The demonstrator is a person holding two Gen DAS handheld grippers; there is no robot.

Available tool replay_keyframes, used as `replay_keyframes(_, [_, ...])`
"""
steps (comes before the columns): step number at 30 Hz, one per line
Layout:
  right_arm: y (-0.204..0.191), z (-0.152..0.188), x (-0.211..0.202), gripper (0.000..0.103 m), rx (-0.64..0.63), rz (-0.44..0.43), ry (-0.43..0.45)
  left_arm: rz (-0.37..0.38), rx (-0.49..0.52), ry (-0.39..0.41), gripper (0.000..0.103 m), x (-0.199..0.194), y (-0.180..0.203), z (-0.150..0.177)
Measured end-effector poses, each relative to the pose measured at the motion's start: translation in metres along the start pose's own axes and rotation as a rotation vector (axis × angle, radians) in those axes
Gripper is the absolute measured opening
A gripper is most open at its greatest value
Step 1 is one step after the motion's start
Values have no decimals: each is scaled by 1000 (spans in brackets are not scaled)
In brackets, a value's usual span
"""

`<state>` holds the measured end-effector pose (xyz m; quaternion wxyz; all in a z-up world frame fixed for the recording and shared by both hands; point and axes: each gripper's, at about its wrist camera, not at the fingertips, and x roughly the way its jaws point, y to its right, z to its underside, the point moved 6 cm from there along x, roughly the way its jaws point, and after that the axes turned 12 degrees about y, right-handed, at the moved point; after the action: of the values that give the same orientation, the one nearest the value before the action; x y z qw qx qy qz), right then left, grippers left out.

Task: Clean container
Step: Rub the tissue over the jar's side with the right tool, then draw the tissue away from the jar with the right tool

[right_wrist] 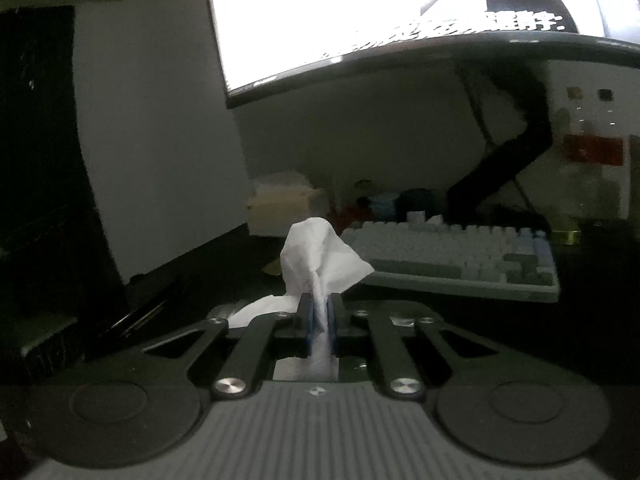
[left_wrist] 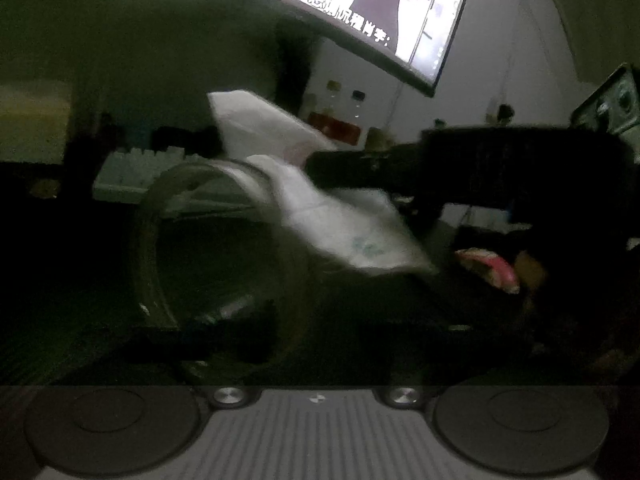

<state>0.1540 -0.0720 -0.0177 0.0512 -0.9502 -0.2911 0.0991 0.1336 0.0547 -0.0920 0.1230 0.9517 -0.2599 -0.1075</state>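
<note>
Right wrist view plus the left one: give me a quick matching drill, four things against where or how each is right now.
1. tissue
2. jar
3. keyboard
4. monitor

a. lit, above the desk
b. clear glass, lying sideways, mouth toward the tissue
c. on the desk below the screen
d. pinched in the right hand-held gripper

Pairs: 1-d, 2-b, 3-c, 4-a
</note>
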Motion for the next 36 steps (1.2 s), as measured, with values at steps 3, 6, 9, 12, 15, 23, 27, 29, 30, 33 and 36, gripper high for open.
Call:
replay_keyframes(3, [11, -1, -8, 10, 18, 4, 5, 94, 21, -6, 12, -3, 11, 2])
replay_keyframes(6, [14, -1, -17, 10, 39, -14, -10, 216, 33, -18, 12, -8, 23, 3])
replay_keyframes(9, [8, 4, -29, 10, 23, -27, 6, 246, 44, -47, 19, -7, 28, 8])
replay_keyframes(12, [1, 6, -31, 10, -39, 2, 28, 151, 104, -58, 36, -1, 29, 14])
replay_keyframes(15, [-5, 8, -28, 11, -76, 24, 34, 146, 118, -49, 48, 0, 33, 15])
replay_keyframes(23, [-2, 9, -26, 12, -100, 24, 38, 138, 175, -16, 103, -1, 48, 22])
replay_keyframes(27, [9, 5, -19, 16, -85, 89, 0, 179, 60, -30, 103, -2, 38, 15])
replay_keyframes(29, [9, 3, -15, 19, -119, 135, -12, 196, 11, -29, 103, -2, 32, 14])
replay_keyframes(30, [8, 3, -13, 19, -126, 141, -17, 201, -8, -28, 103, -2, 30, 13])
replay_keyframes(33, [6, 3, -9, 17, -122, 156, -25, 183, -10, -28, 103, -1, 28, 11])
replay_keyframes(36, [-3, 4, -10, 12, -83, 95, -20, 188, -15, -24, 103, -1, 27, 11])
